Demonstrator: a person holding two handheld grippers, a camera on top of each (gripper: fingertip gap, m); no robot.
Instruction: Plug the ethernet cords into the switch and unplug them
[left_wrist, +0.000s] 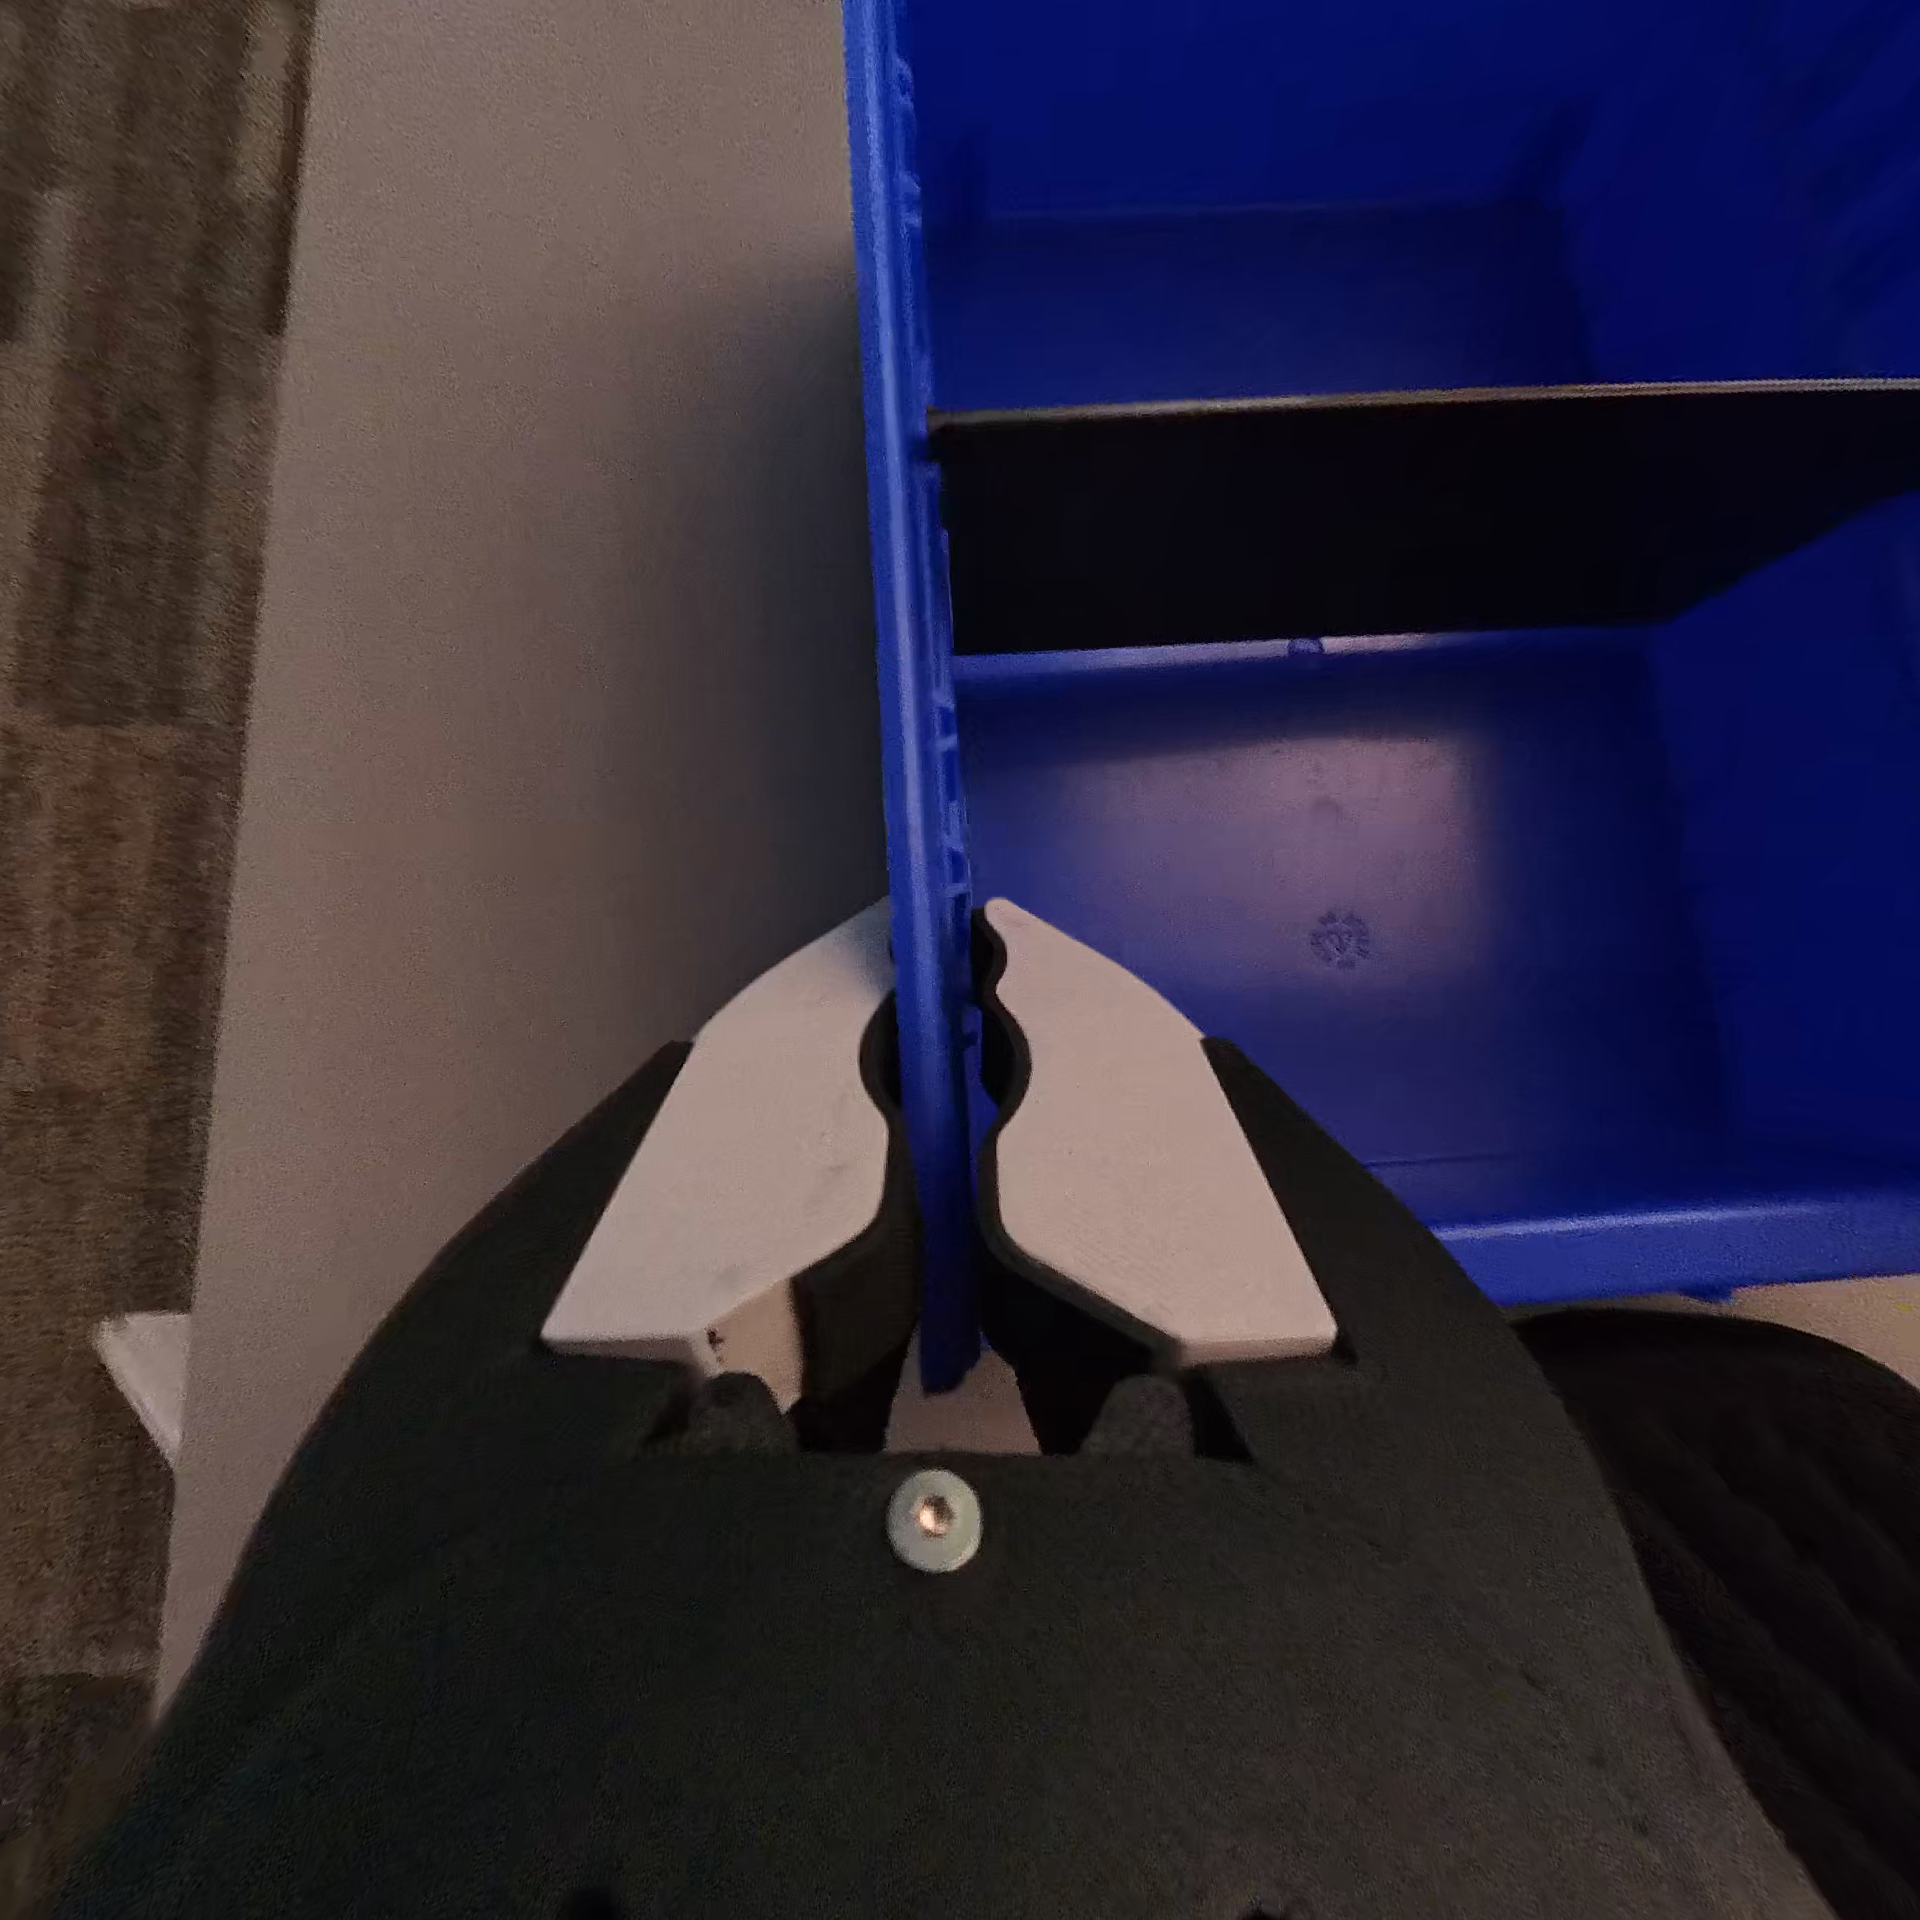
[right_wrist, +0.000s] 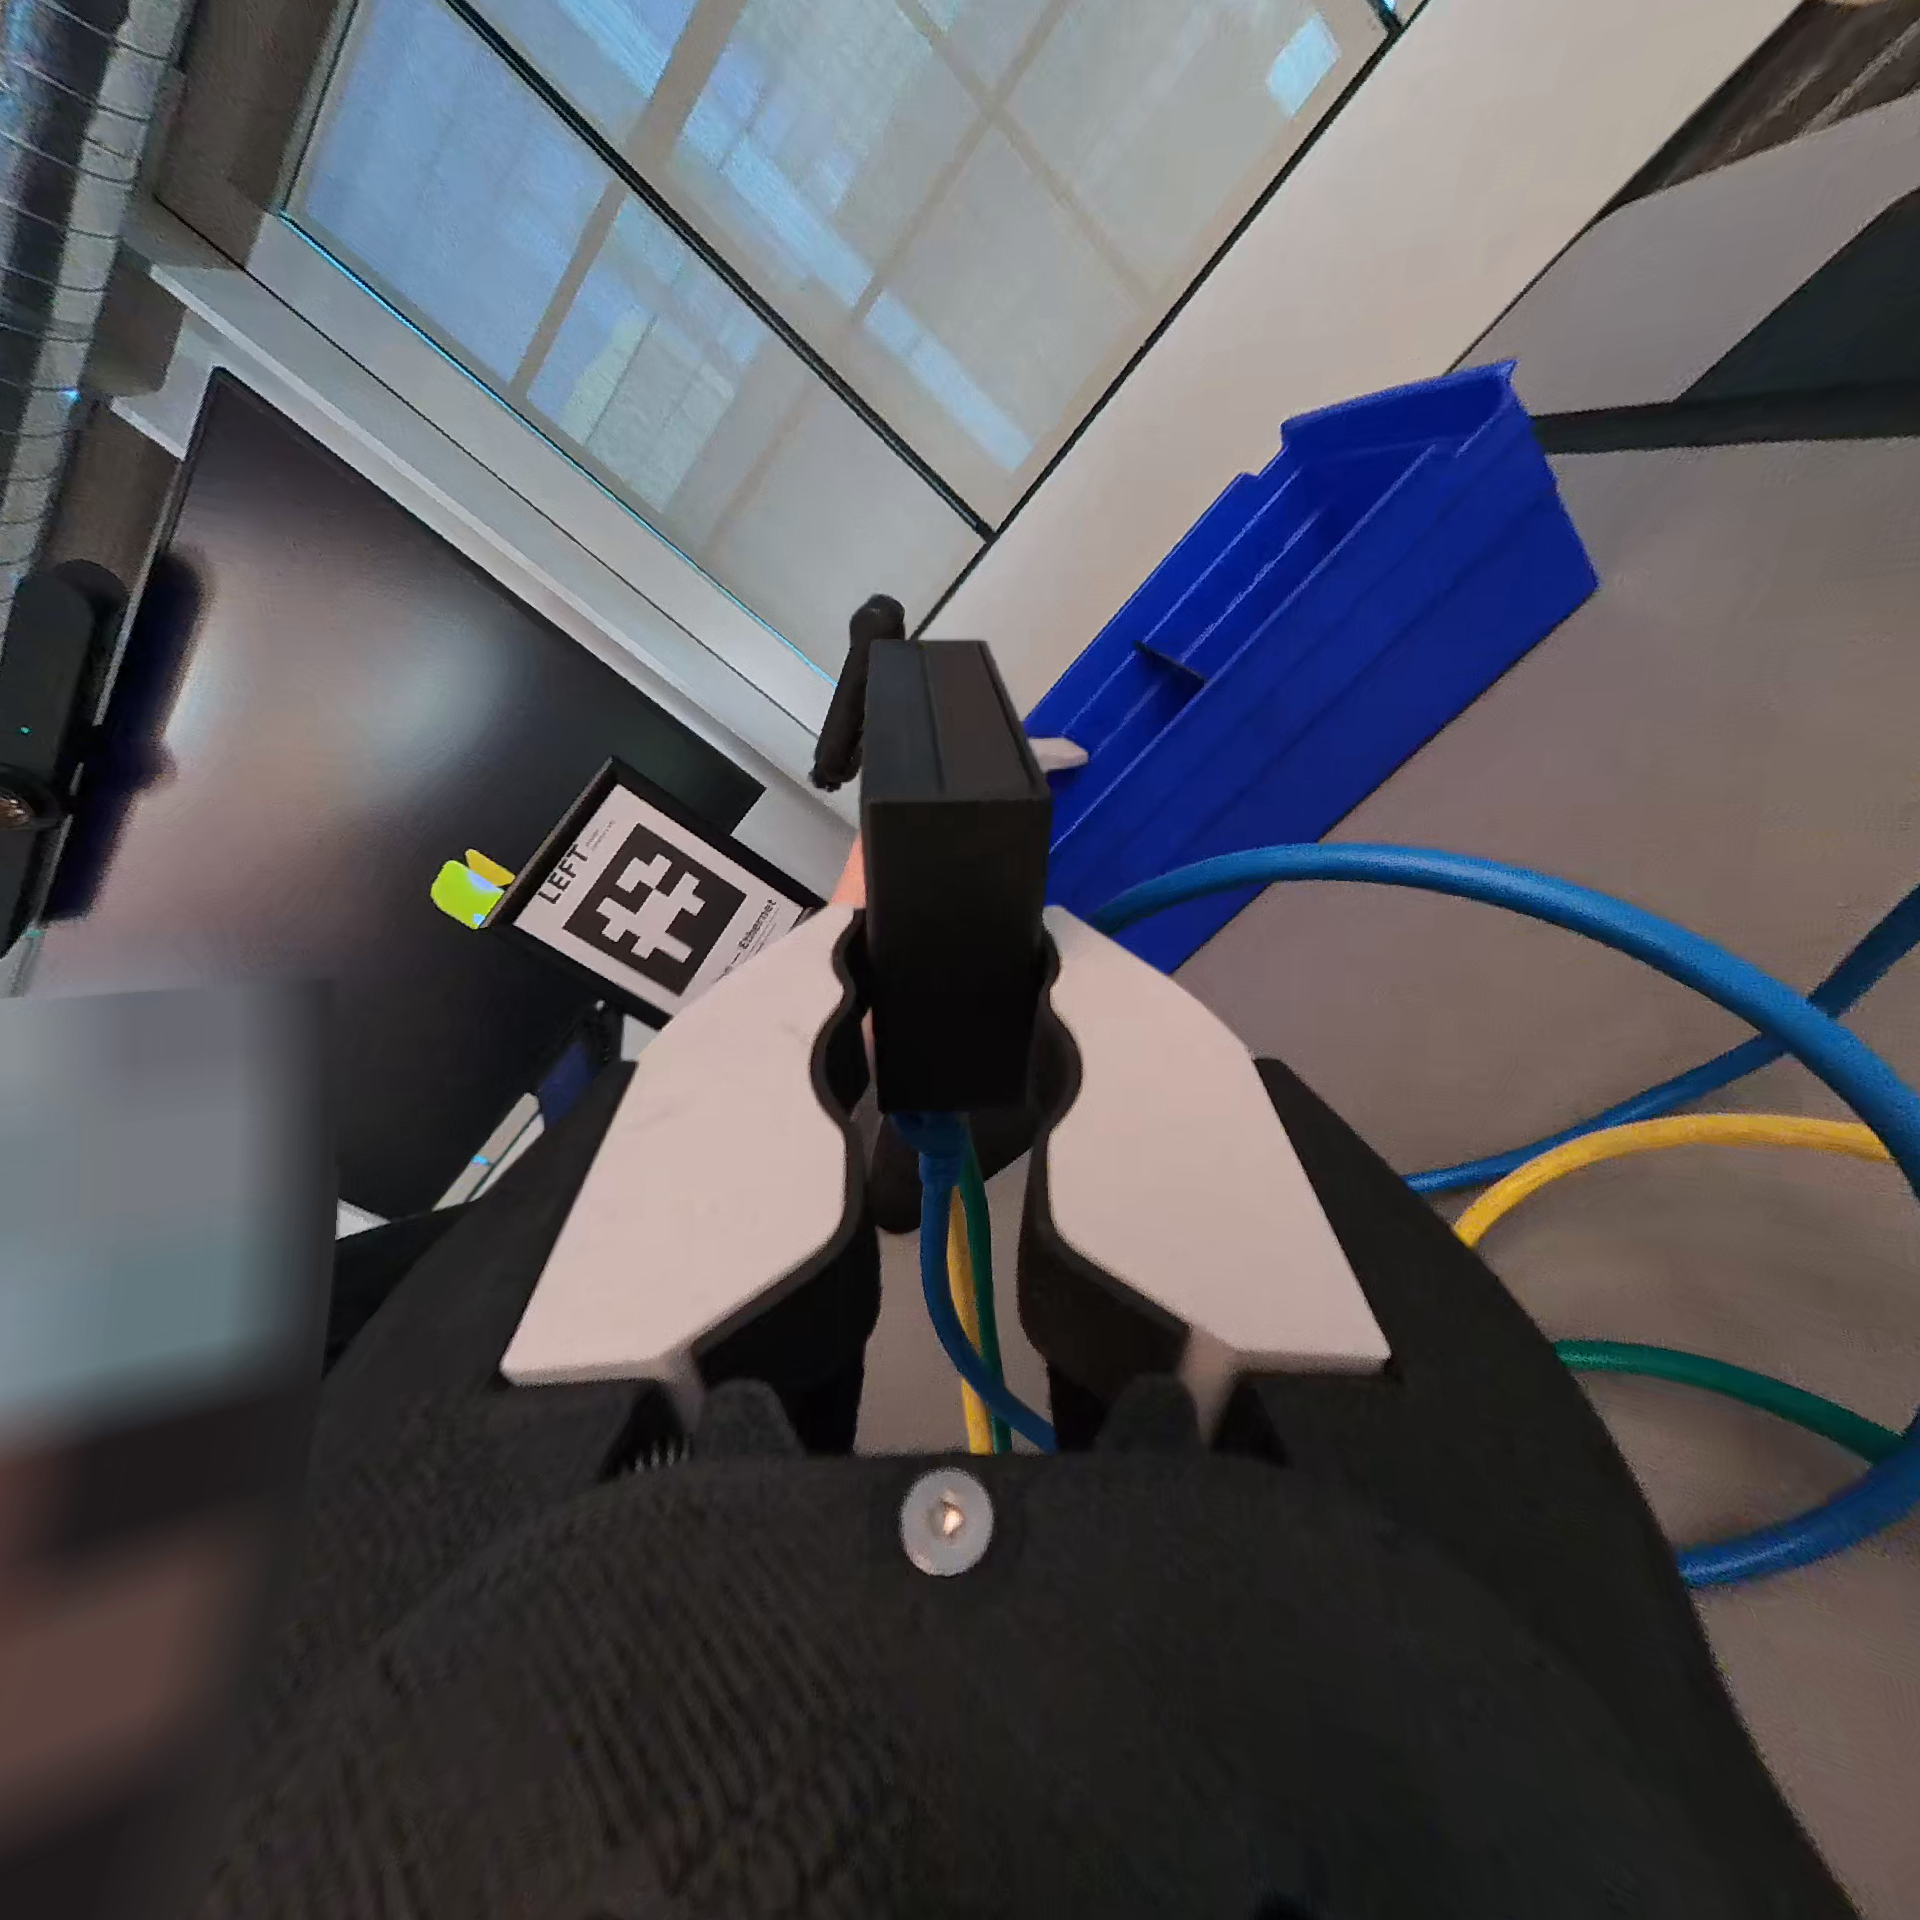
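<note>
Endwise, the black switch (right_wrist: 956, 873) sits between the white fingers (right_wrist: 727, 1143) of the right gripper (right_wrist: 951, 997), clamped on its two broad faces, its long axis running straight away from the camera along the fingers. Its near short end faces back toward the gripper body; from beneath that end a blue cord (right_wrist: 1558, 914), a yellow cord (right_wrist: 1662, 1143) and a green cord (right_wrist: 1714, 1382) run back between the fingers. Whether each plug is seated cannot be told, as the ports are hidden. Farther right the three cords loop over the grey table (right_wrist: 1558, 748), the blue one arching widest. The right wrist view is rolled, so the table edge and the window (right_wrist: 727, 260) run diagonally.

Beyond the switch stands a blue bin (right_wrist: 1351, 665) on the table. To the left a dark monitor (right_wrist: 364, 727) stands, with a framed black-and-white marker card (right_wrist: 655, 914) near it.

The left gripper (left_wrist: 935, 935) is closed on the left wall of that bin (left_wrist: 904, 520), one white finger (left_wrist: 748, 1143) outside and the other inside, the wall running straight ahead between them. A black divider (left_wrist: 1351, 520) crosses the bin, splitting it into a near and a far compartment. Left of the bin lie bare table (left_wrist: 520, 623) and patterned carpet (left_wrist: 125, 520).
</note>
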